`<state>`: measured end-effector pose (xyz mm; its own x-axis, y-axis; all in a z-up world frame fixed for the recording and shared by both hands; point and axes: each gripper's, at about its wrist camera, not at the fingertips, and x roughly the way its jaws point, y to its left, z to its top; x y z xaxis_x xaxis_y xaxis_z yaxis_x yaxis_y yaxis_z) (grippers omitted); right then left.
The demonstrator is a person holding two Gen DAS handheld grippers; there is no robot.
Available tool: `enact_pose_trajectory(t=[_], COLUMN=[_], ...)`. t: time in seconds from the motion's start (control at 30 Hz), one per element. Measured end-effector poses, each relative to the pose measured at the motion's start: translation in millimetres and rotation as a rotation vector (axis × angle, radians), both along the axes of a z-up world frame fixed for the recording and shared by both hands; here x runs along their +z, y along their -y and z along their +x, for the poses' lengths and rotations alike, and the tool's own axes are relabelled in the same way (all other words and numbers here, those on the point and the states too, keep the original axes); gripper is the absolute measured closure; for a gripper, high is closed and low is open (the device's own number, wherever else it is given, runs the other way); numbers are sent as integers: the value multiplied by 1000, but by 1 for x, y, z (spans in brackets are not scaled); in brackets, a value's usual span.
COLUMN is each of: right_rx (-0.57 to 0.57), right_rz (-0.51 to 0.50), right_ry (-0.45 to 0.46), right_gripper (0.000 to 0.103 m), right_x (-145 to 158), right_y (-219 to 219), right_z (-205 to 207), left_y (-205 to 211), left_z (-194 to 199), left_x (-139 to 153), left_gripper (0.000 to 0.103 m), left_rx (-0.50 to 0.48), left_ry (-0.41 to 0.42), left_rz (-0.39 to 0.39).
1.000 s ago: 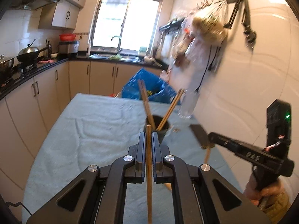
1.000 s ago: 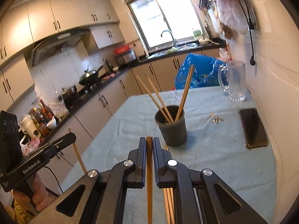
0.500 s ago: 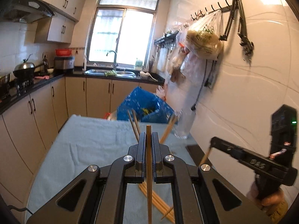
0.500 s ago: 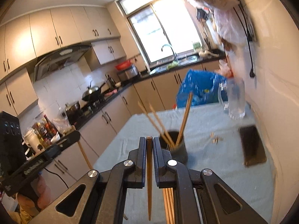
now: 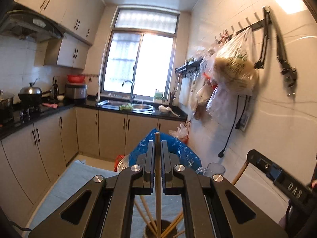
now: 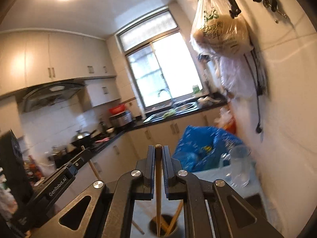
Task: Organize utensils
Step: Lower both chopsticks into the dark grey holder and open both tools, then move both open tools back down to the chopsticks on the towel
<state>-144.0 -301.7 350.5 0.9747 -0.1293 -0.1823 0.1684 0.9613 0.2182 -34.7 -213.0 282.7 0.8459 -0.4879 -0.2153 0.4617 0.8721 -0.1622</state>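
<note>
My left gripper (image 5: 158, 144) is shut on a wooden chopstick (image 5: 158, 188) that hangs upright with its lower tip in the dark utensil cup (image 5: 158, 230) below. Several chopsticks lean inside the cup. My right gripper (image 6: 158, 148) is shut on another chopstick (image 6: 158, 194), also upright, its tip reaching into the same cup (image 6: 163, 228). The right gripper also shows at the right of the left wrist view (image 5: 248, 155), and the left gripper at the left of the right wrist view (image 6: 86, 153), each with its chopstick.
The cup stands on a table covered with a light blue cloth (image 5: 79, 176). A glass mug (image 6: 238, 166) and a blue plastic bag (image 6: 202, 148) are at the far end. The tiled wall with hanging bags (image 5: 231, 73) is close on the right. Kitchen counters (image 5: 39, 117) run along the left.
Both grippers have risen and tilted upward, so the views now look over the table at the window. Both chopsticks now hang upright over the cup, tips inside.
</note>
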Motion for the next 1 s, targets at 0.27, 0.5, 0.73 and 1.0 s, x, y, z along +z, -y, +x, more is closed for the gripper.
enact_pose_trajectory(t=[0.27,0.5,0.73,1.0], right_rx=[-22,-5,-12,-21], right_rz=[62,99,100,49], right_ry=[-137,-215,-203,-178], right_gripper=[95,95,67,45], right_x=[-53,-78,-69,-54], right_y=[28,37,34,17], right_z=[48,62,55,-1], left_y=[36,34,8,-58], left_z=[52,53,27,-32], left_x=[-53,-64,-42,-25], left_gripper=[98,95,62,40], left_rx=[5,3,7,16], left_ry=[-129,-166,-145,-138], left_rz=[95,101,50,15])
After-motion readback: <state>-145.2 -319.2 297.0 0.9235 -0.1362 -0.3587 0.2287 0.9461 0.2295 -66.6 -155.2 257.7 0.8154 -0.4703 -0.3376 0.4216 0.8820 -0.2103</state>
